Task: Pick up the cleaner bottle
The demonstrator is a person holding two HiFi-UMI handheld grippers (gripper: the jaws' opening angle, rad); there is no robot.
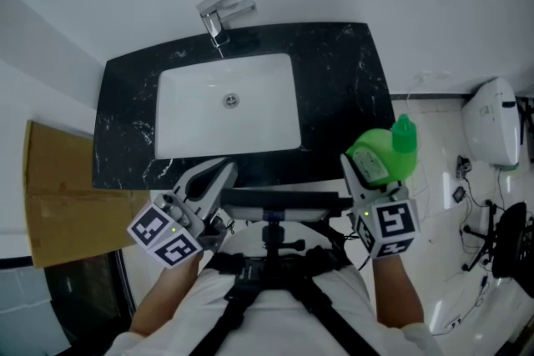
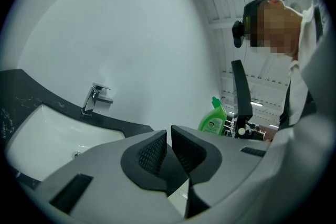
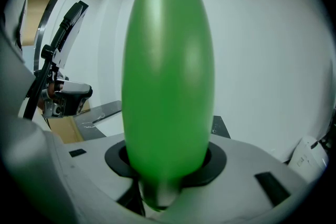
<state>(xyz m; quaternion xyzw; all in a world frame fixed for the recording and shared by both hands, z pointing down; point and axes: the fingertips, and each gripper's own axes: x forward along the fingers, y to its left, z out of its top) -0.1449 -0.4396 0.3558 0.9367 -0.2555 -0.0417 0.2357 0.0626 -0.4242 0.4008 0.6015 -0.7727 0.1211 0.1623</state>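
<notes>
A green cleaner bottle [image 1: 385, 152] with a green cap is held off the counter at the right, in front of the black counter's right end. My right gripper [image 1: 368, 171] is shut on the cleaner bottle, whose green body [image 3: 168, 86] fills the right gripper view between the jaws. The same bottle [image 2: 212, 119] shows small at the right of the left gripper view. My left gripper [image 1: 209, 183] hangs near the counter's front edge, below the basin, jaws closed together on nothing [image 2: 169, 152].
A white basin [image 1: 227, 106] is sunk in the black marble counter [image 1: 342, 87], with a chrome tap [image 1: 219, 17] behind it. A cardboard box [image 1: 62, 196] stands at the left. A white toilet [image 1: 492, 125] and cables are on the floor at the right.
</notes>
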